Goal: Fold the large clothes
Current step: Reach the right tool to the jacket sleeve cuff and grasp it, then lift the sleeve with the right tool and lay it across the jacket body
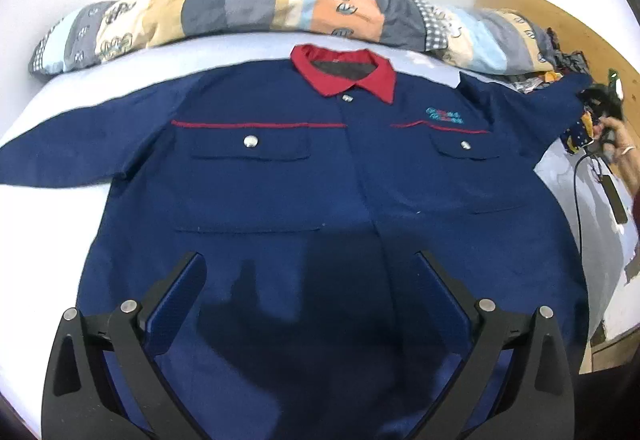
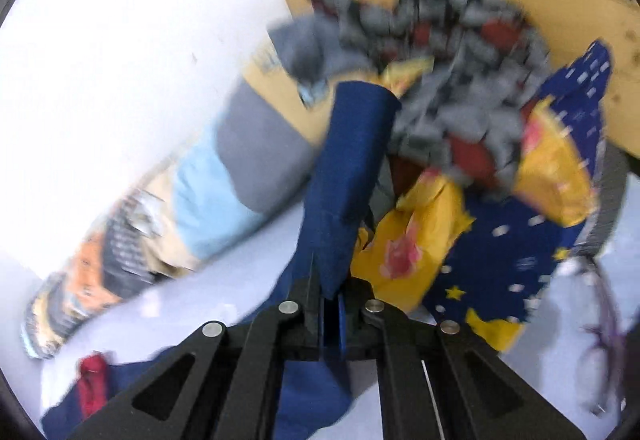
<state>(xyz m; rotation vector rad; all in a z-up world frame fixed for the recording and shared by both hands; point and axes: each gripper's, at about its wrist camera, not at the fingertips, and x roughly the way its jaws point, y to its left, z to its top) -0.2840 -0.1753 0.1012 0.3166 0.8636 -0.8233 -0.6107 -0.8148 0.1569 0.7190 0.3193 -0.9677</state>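
A navy work shirt (image 1: 320, 180) with a red collar (image 1: 344, 70) lies face up and spread out on a white bed. My left gripper (image 1: 308, 260) is open and empty, hovering above the shirt's lower front. My right gripper (image 2: 330, 288) is shut on the shirt's right sleeve (image 2: 352, 160) near the cuff and holds it up off the bed; it also shows at the far right of the left wrist view (image 1: 600, 108). The shirt's other sleeve (image 1: 72, 148) lies flat to the left.
A patchwork bolster pillow (image 1: 248, 16) lies across the head of the bed behind the collar. A heap of patterned clothes (image 2: 480, 160) sits by the wooden headboard (image 2: 560, 0) next to the held sleeve. A black cable (image 1: 578, 192) runs over the sheet at right.
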